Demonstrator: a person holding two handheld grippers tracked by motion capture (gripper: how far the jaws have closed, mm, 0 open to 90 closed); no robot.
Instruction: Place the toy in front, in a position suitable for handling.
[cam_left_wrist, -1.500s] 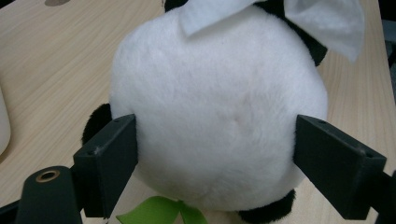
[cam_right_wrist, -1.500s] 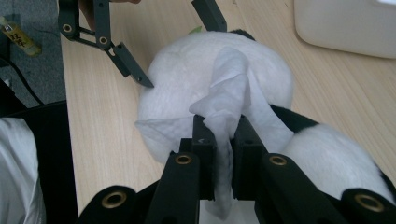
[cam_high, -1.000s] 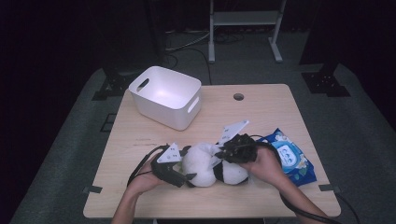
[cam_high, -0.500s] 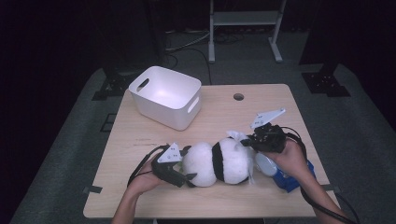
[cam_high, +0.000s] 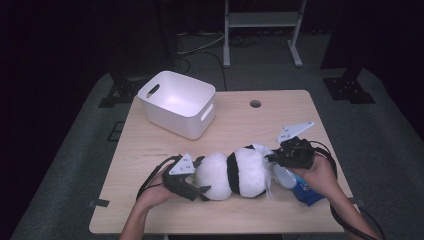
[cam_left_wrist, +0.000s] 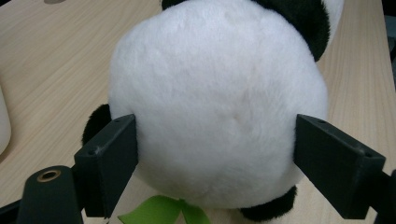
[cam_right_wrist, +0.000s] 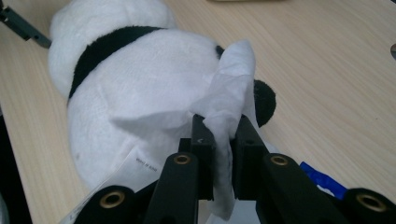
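Observation:
A black-and-white panda plush (cam_high: 235, 172) lies lengthwise near the table's front edge. My left gripper (cam_high: 201, 175) is at its left end, with the jaws pressed against both sides of the round white head (cam_left_wrist: 219, 84). A green felt leaf (cam_left_wrist: 159, 210) pokes out beneath the head. At the plush's right end my right gripper (cam_high: 273, 158) is shut on a white wipe (cam_right_wrist: 229, 88), which drapes against the panda's body (cam_right_wrist: 135, 88). A blue wipes packet (cam_high: 302, 187) lies under the right hand.
A white plastic bin (cam_high: 177, 102) with handle slots stands at the back left of the wooden table (cam_high: 250, 125). A cable hole (cam_high: 255, 104) sits near the far edge. Dark floor and stand legs surround the table.
My right gripper has moved right from over the plush's middle to its right end, drawing the wipe along. The plush's body now shows in full. The left gripper has stayed put.

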